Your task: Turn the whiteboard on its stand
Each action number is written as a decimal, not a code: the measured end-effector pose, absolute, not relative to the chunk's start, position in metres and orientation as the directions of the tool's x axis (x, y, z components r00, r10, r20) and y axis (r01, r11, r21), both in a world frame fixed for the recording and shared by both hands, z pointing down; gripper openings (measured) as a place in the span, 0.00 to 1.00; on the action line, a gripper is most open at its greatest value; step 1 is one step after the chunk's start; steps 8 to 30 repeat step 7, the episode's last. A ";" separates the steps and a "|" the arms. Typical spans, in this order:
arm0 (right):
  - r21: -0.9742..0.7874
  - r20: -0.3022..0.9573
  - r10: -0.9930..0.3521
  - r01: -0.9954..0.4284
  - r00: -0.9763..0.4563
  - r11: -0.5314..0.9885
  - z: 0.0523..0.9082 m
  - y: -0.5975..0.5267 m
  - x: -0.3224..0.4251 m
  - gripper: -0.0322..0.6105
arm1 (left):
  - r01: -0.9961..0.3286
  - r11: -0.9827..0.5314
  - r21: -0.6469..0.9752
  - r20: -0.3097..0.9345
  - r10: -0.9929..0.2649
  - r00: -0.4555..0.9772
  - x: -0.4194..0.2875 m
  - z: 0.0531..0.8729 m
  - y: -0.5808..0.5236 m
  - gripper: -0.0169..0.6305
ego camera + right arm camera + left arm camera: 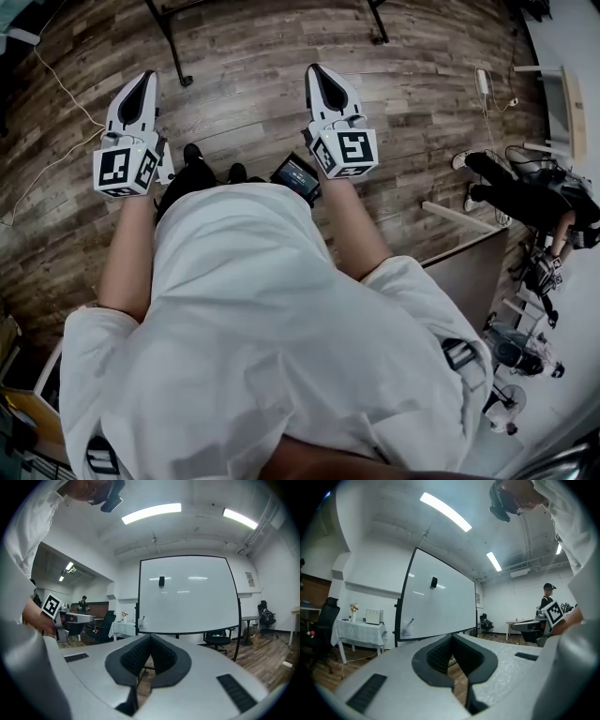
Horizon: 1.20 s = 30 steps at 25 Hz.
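The whiteboard (pixel 187 595) stands upright some way ahead of me, white with a thin black frame on a black stand. A small black block (pixel 161 581) sticks to its upper left part. The left gripper view shows the whiteboard (pixel 440 602) at an angle, with a marker (pixel 408 623) by its lower left edge. My left gripper (pixel 451 637) and right gripper (pixel 150 637) are both shut on nothing and well short of the board. In the head view the left gripper (pixel 141 89) and right gripper (pixel 323 80) point forward over the floor, near the stand's feet (pixel 169 37).
A table with a white cloth (pixel 358 630) and a black chair (pixel 323 620) stand left of the board. An office chair (pixel 215 641) and a round table (pixel 248 620) are behind it. One person (pixel 547 597) stands far right; another (pixel 525 192) sits to my right. A white cable (pixel 56 75) lies on the floor.
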State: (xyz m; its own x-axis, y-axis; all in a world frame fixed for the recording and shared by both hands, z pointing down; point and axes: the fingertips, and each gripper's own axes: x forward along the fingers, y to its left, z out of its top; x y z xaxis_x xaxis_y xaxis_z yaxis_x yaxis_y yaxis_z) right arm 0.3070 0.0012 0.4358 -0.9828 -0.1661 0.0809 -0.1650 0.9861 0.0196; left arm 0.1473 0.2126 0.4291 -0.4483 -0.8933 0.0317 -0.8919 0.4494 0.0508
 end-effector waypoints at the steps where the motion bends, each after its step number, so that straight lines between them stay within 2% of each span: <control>1: 0.017 0.083 -0.163 -0.162 -0.983 0.987 0.437 0.001 0.308 0.05 | -0.891 0.451 0.051 0.035 -0.892 -0.450 0.149 0.429 0.212 0.04; 30: 0.012 0.088 -0.144 -0.143 -0.986 0.990 0.442 0.000 0.306 0.05 | -0.887 0.459 0.053 0.034 -0.889 -0.458 0.154 0.430 0.214 0.03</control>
